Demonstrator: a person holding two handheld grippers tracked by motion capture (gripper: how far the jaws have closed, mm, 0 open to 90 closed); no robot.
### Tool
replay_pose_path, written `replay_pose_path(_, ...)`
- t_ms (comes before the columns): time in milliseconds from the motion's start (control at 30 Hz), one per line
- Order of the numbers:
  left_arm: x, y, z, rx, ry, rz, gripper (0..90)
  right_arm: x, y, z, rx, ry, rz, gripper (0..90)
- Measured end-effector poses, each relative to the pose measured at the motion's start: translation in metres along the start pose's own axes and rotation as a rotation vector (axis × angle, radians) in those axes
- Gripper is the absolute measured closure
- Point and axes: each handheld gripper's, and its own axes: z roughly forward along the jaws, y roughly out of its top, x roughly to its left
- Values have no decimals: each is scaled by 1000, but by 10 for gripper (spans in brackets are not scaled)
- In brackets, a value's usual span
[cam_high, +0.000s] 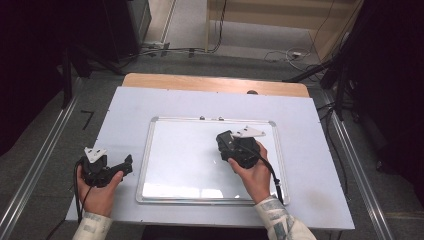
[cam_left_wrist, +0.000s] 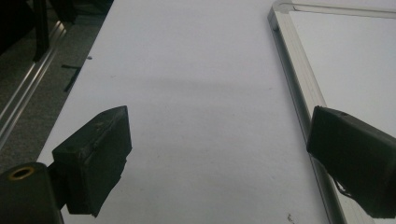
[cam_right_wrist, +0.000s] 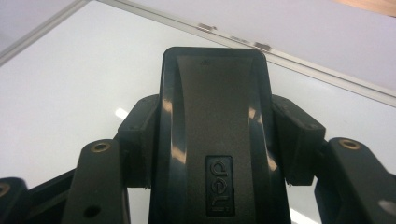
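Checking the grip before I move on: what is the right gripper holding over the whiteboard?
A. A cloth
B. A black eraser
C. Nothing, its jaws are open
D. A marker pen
B. In the right gripper view the right gripper has both jaws pressed against the sides of a black eraser above the whiteboard.

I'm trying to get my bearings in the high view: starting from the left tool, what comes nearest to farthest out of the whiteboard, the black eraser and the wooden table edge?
1. The whiteboard: its left frame lies just right of the left tool.
2. The black eraser: farther right, over the board, clamped in the right tool.
3. The wooden table edge: along the far side.
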Motion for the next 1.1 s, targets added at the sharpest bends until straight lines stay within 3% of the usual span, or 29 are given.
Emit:
replay_pose_path(367,0,0,0,1,1,-1,71,-24,-19,-21,-10,-54,56,388)
replay_pose_path(533,0,0,0,2,4,-2,71,-34,-34,-34,-13,-101,74,388)
replay_pose_path(700,-1,1,1,2,0,3,71,-46,-53,-47,-11,-159,134,388)
replay_pose_path(833,-1,1,1,5,-1,3,70,-56,-67,-50,6,-187,177,388)
replay_pose_path(1100,0,0,1,1,-2,-1,70,-61,-76,-55,2,-216,201,387)
